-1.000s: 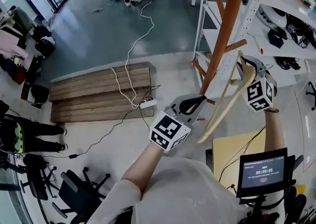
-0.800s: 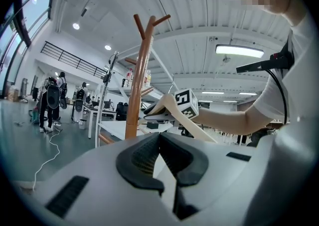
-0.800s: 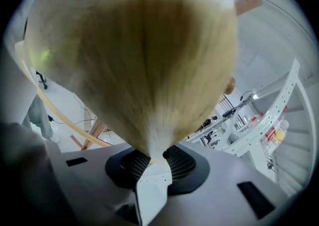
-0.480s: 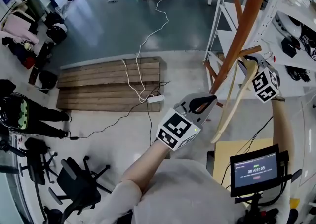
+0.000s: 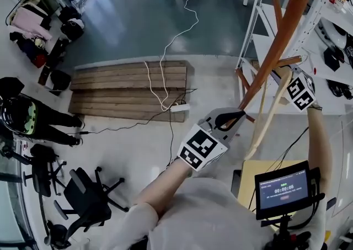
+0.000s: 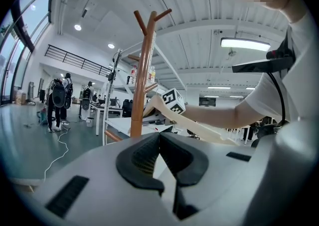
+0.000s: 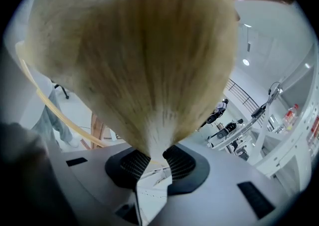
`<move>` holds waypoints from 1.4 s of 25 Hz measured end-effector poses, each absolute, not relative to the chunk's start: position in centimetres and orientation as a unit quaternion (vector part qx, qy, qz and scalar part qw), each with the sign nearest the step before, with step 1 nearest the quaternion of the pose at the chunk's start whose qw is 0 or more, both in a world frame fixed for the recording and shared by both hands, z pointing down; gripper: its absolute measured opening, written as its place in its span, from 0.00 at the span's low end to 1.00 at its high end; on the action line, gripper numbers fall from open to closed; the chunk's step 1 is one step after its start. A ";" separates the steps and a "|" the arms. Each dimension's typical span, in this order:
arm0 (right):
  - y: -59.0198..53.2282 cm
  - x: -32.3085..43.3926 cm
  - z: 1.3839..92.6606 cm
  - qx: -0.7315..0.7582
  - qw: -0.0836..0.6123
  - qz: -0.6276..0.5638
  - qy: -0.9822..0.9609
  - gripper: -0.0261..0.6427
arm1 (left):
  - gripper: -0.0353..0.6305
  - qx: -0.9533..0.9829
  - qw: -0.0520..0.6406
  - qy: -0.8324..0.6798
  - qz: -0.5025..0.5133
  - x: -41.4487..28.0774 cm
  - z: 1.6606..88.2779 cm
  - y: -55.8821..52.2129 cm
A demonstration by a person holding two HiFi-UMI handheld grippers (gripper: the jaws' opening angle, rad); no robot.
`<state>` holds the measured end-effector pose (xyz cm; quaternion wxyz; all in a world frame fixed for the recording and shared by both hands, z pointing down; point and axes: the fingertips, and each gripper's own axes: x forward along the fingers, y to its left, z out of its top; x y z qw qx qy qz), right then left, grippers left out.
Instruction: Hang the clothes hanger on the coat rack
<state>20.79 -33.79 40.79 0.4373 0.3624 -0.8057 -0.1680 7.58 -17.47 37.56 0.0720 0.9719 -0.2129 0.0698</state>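
The orange-brown wooden coat rack [image 5: 276,44] rises at the right of the head view, with short pegs on its pole. My right gripper [image 5: 287,72] is shut on the top of a pale wooden clothes hanger [image 5: 269,112], right beside a side peg [image 5: 290,61]; the hanger's arm hangs down along the pole. In the right gripper view the hanger's wood [image 7: 134,55] fills the picture, pinched between the pads [image 7: 175,162]. My left gripper [image 5: 234,116] is shut and holds nothing, low near the pole. The left gripper view shows the rack [image 6: 142,85] and the hanger [image 6: 199,126] ahead.
White metal shelving [image 5: 331,28] with gear stands right behind the rack. A wooden pallet [image 5: 132,91] with a white cable and a power strip [image 5: 179,108] lies on the floor at left. Office chairs [image 5: 83,199], a timer screen [image 5: 284,188] and a yellow board [image 5: 251,174] are close by.
My right gripper has shifted with the hanger along the rack's side peg and tipped further downward. The left gripper has stayed low by the pole.
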 end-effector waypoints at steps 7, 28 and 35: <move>-33.8 19.9 41.3 0.341 0.437 -0.171 -0.815 0.19 | 0.06 0.969 0.080 -0.223 0.072 6.9 37.9 -17.2; -32.9 17.0 43.9 0.292 0.455 -0.202 -0.817 0.19 | 0.06 0.964 0.089 -0.237 0.078 6.0 38.5 -16.9; -32.8 16.1 44.5 0.281 0.460 -0.216 -0.814 0.19 | 0.06 0.963 0.091 -0.241 0.081 5.7 38.6 -16.8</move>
